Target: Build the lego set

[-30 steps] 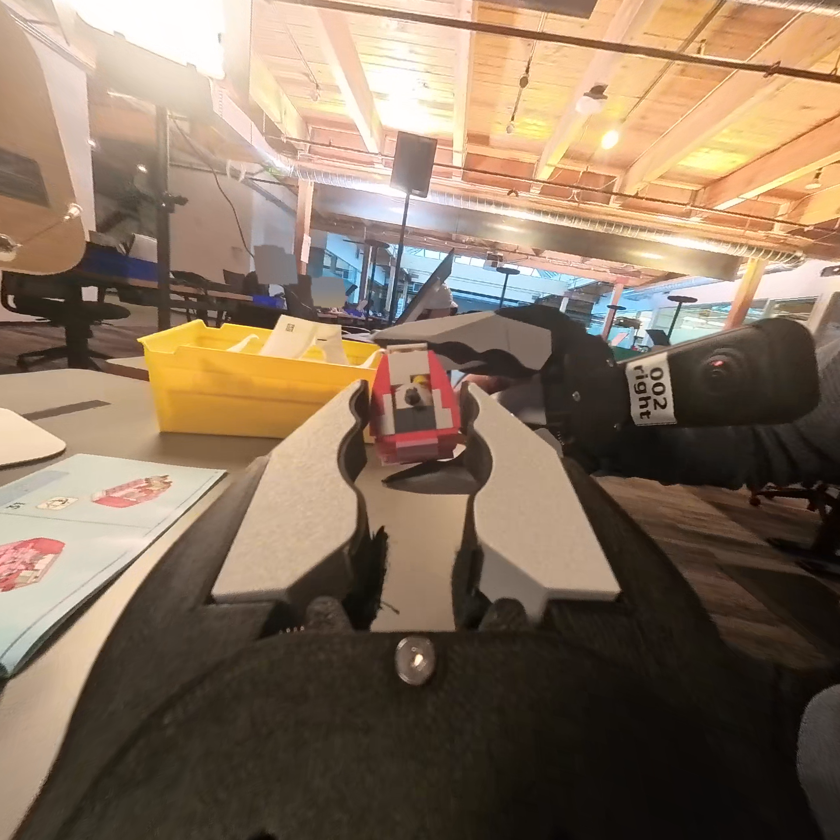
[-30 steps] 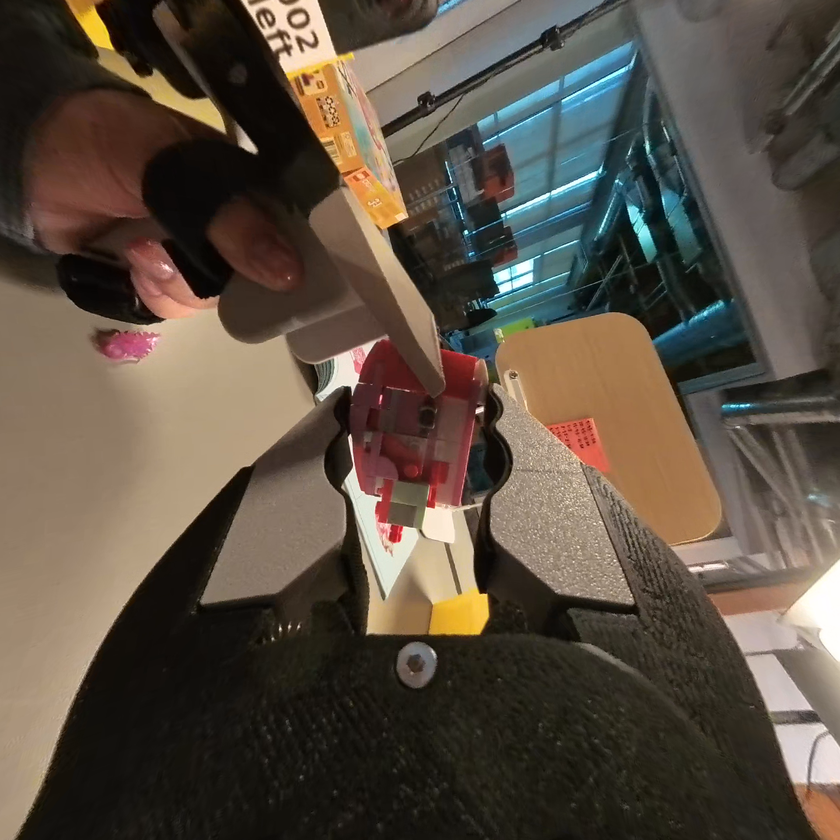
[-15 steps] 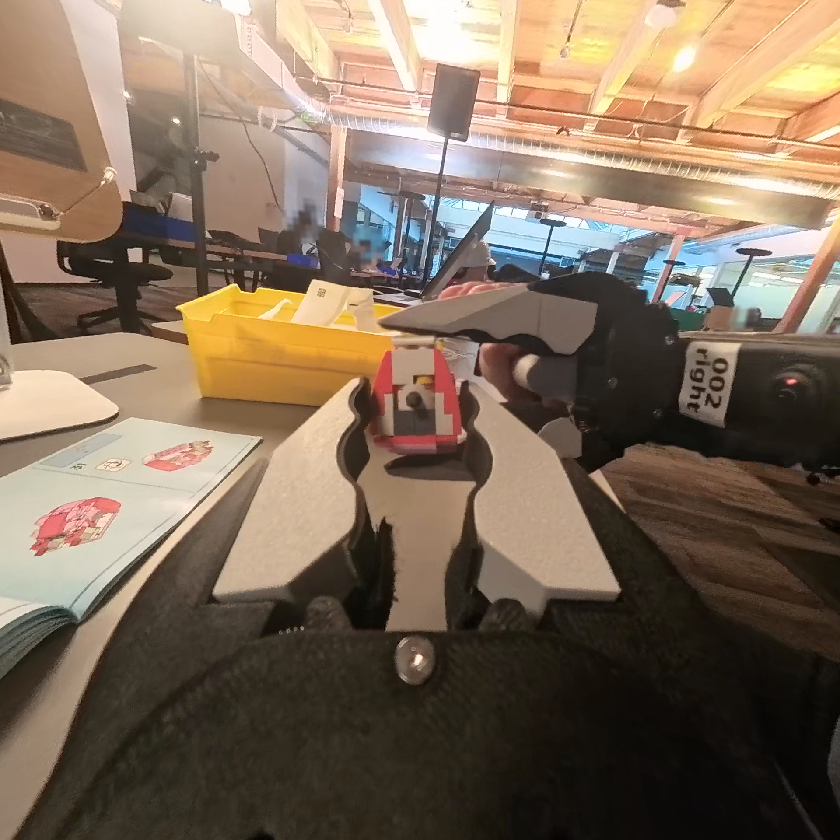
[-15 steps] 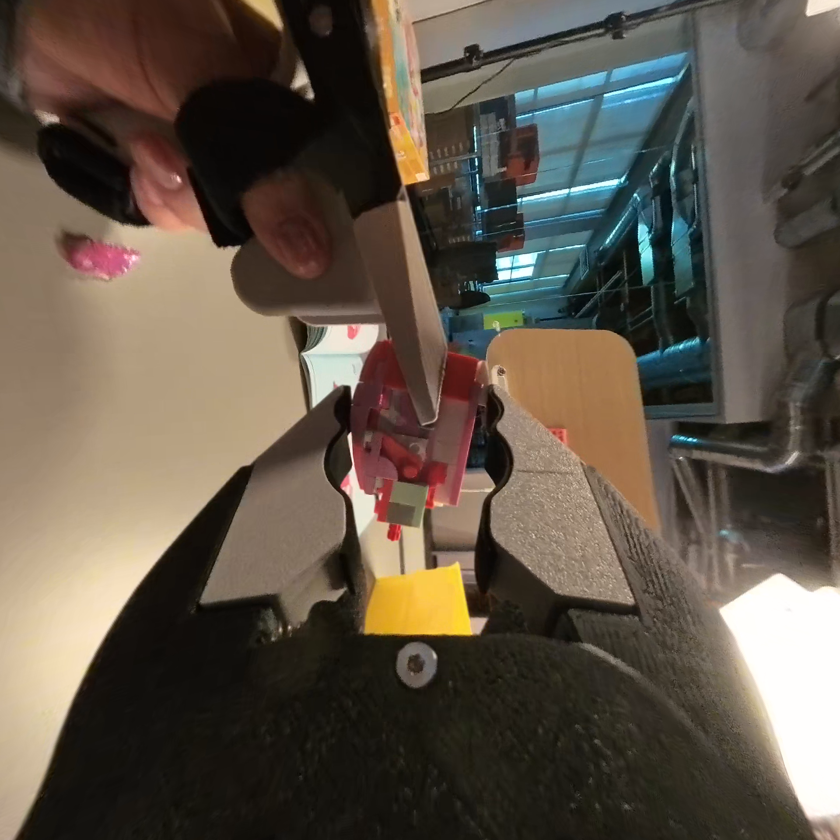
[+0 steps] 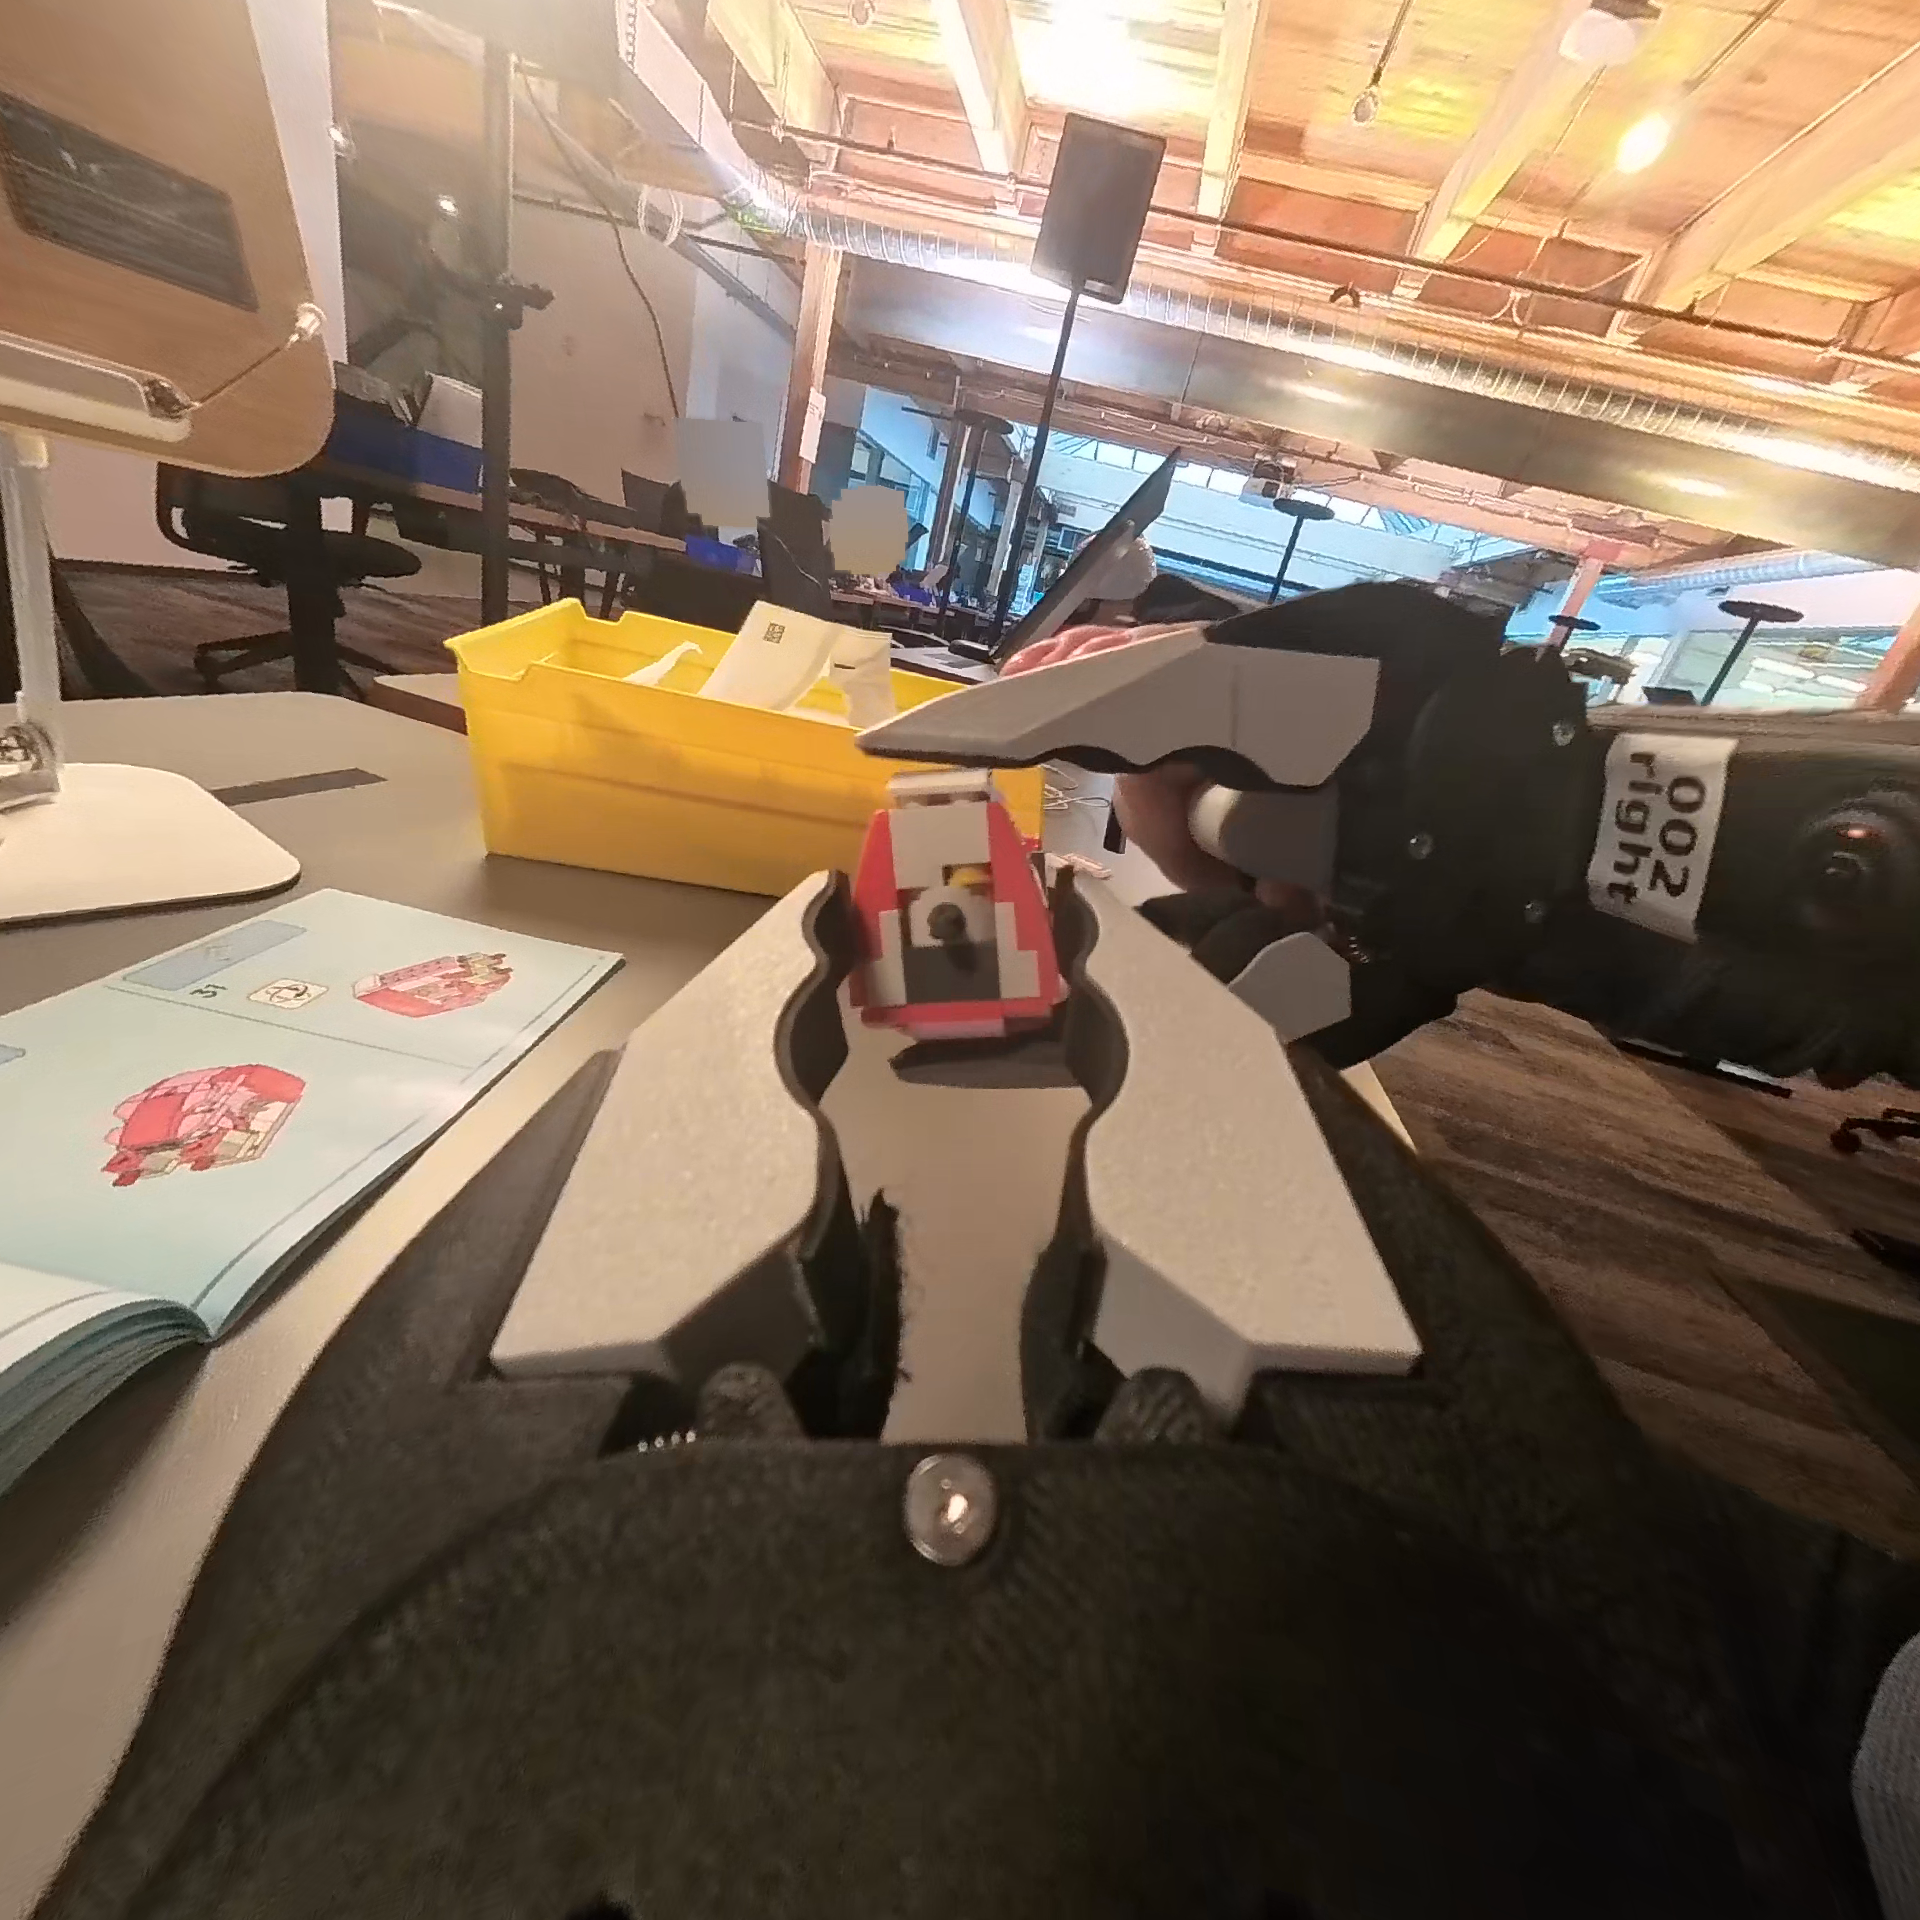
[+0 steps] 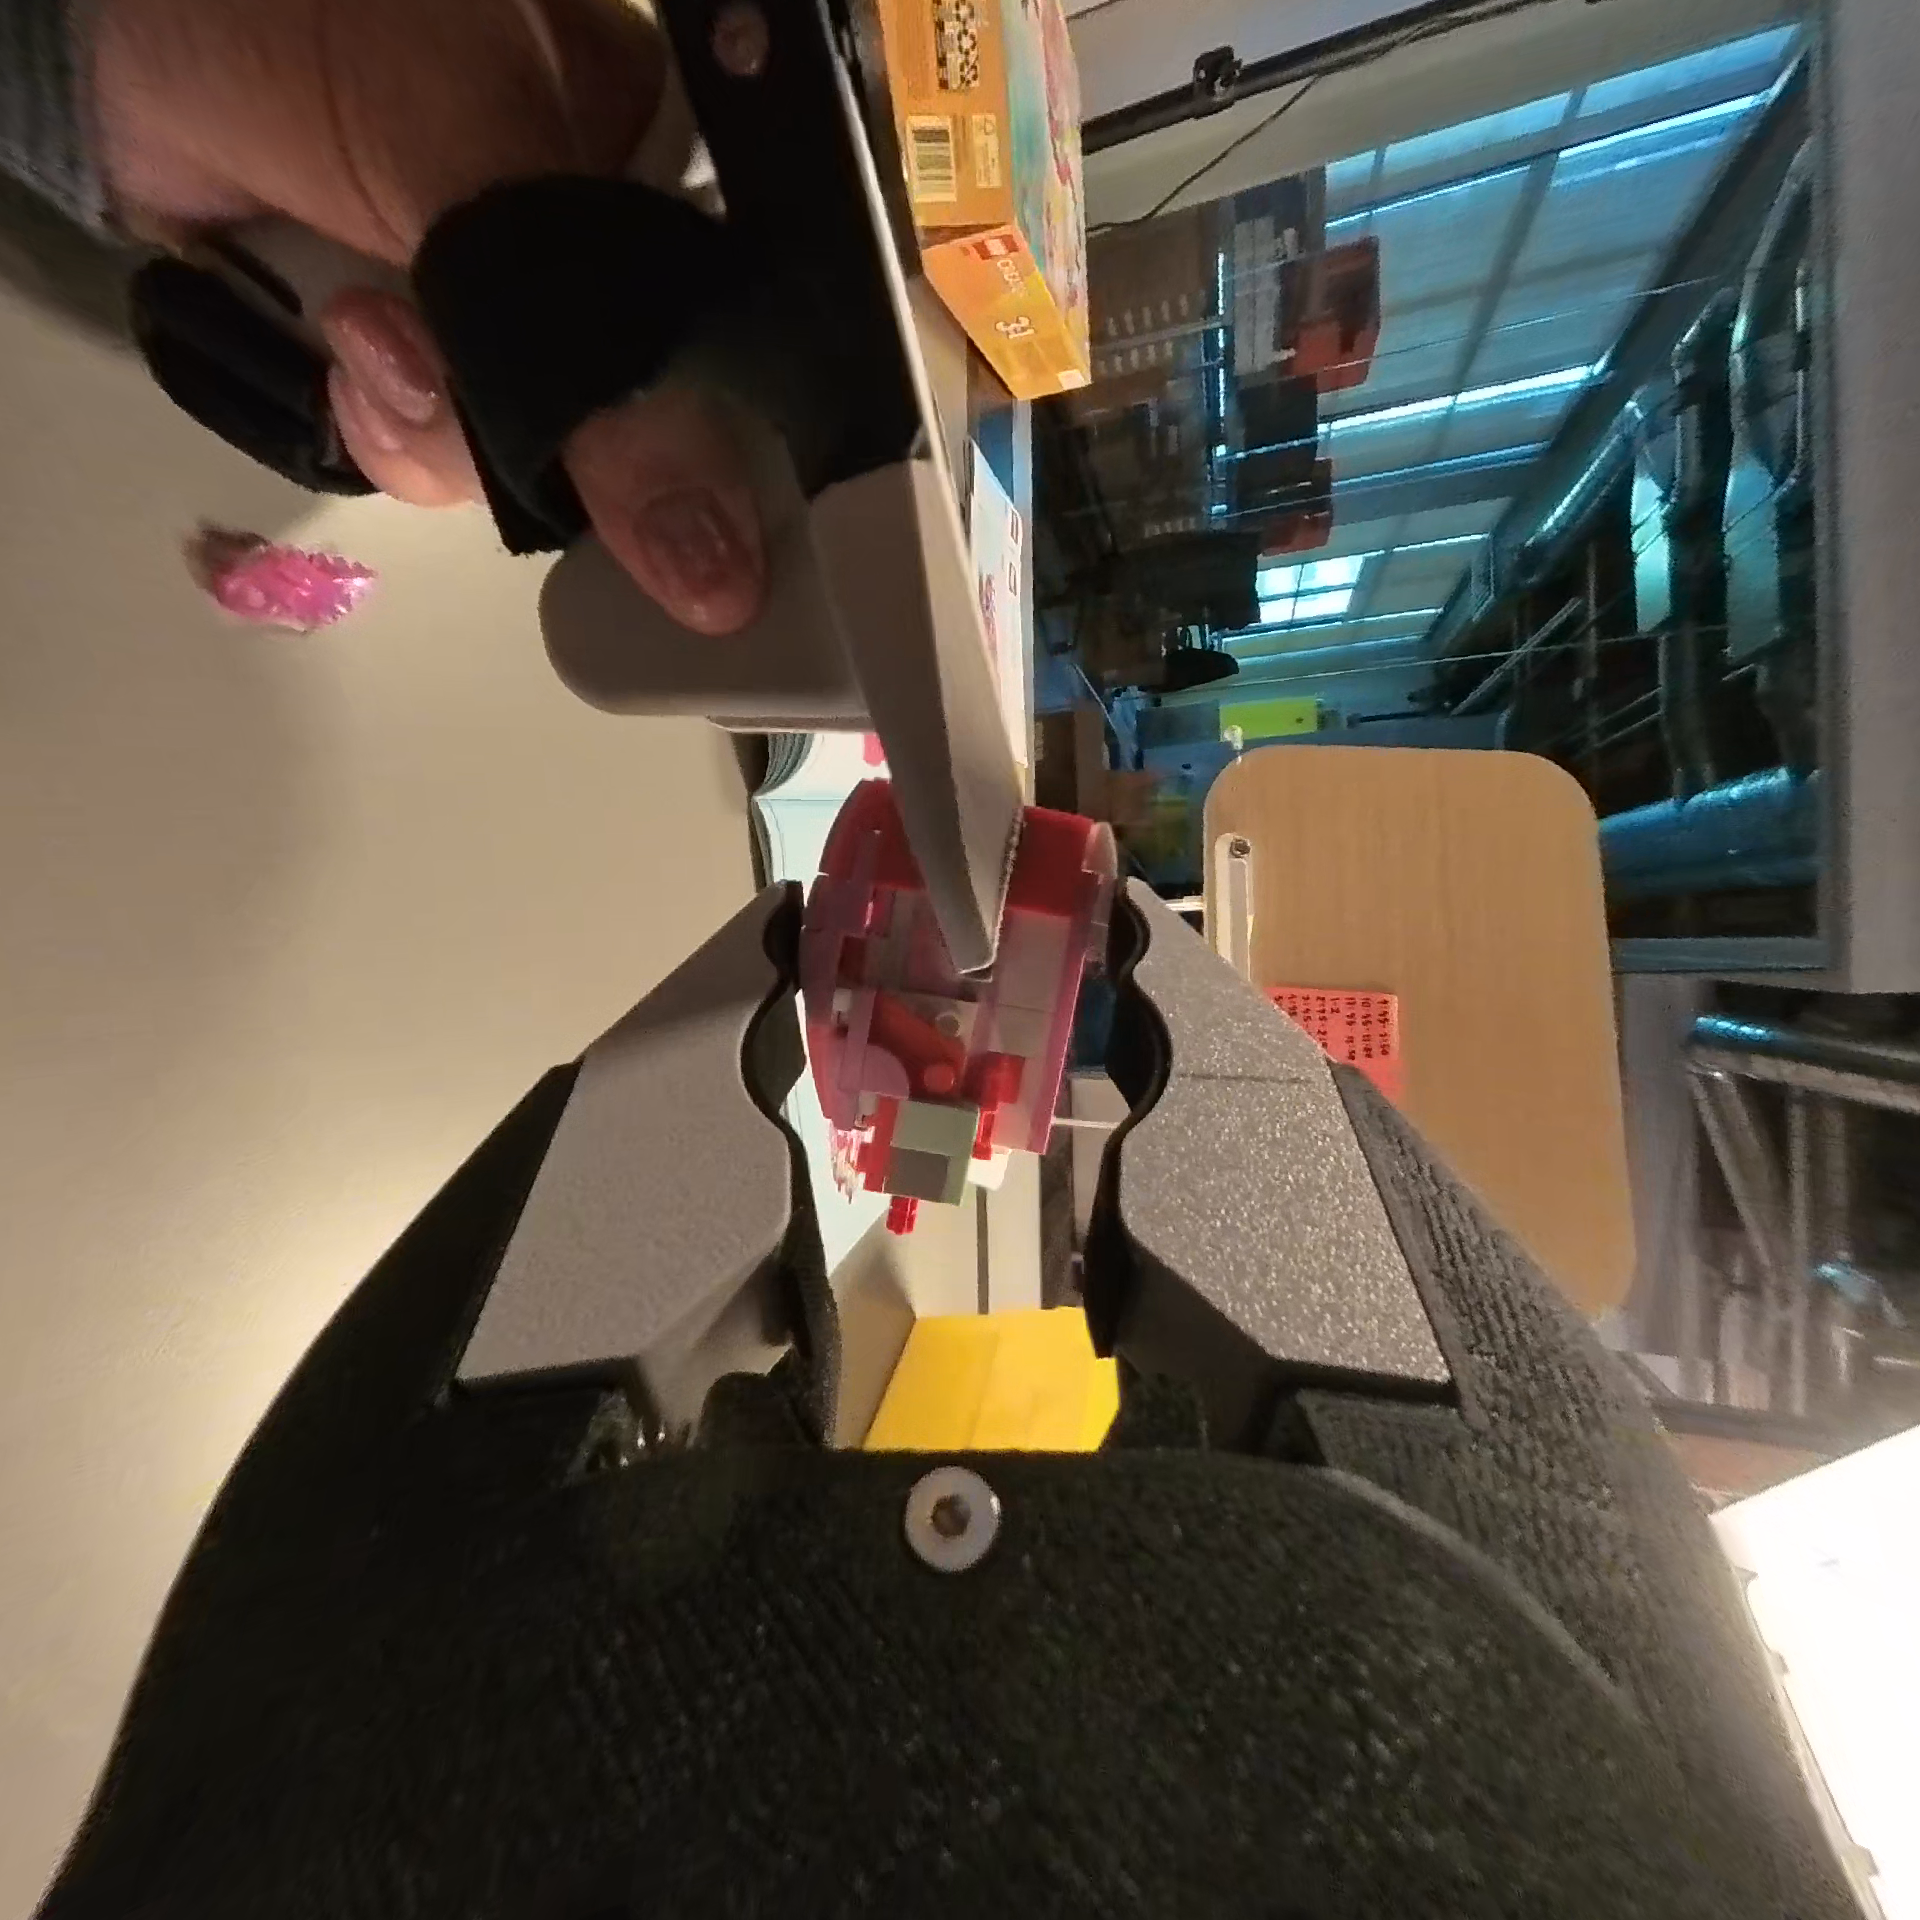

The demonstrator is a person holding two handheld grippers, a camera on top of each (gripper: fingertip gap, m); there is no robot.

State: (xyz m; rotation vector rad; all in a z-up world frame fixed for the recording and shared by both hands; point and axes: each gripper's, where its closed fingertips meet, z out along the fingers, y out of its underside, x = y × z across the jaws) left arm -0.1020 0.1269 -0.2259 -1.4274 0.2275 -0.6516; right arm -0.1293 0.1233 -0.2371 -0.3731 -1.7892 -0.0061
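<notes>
A small brick model (image 5: 951,935), red and white with a black stud on its face, is held above the grey table (image 5: 343,727). My left gripper (image 5: 956,914) is shut on its two sides. My right gripper (image 6: 956,899) is shut on the same model (image 6: 935,1039), whose pink and red parts face it. In the left wrist view, the right gripper's upper finger (image 5: 1039,717) lies on the model's top and its lower finger is hidden. In the right wrist view, one left finger (image 6: 935,779) crosses the model's face.
A yellow bin (image 5: 644,790) with white bags stands behind the model. An open instruction booklet (image 5: 260,1070) lies at the left, beside a white lamp base (image 5: 104,842). A pink piece (image 6: 275,582) lies on the table. An orange box (image 6: 997,208) and a wooden panel (image 6: 1423,987) stand farther off. Less than 4 cm separates the two grippers' tips. From the right gripper's tips to the pink piece (image 6: 275,582) is close to 10 cm.
Both grippers have shifted and tilted a little together with the model between them. More of the table and booklet shows in the left view. Neither grip has changed.
</notes>
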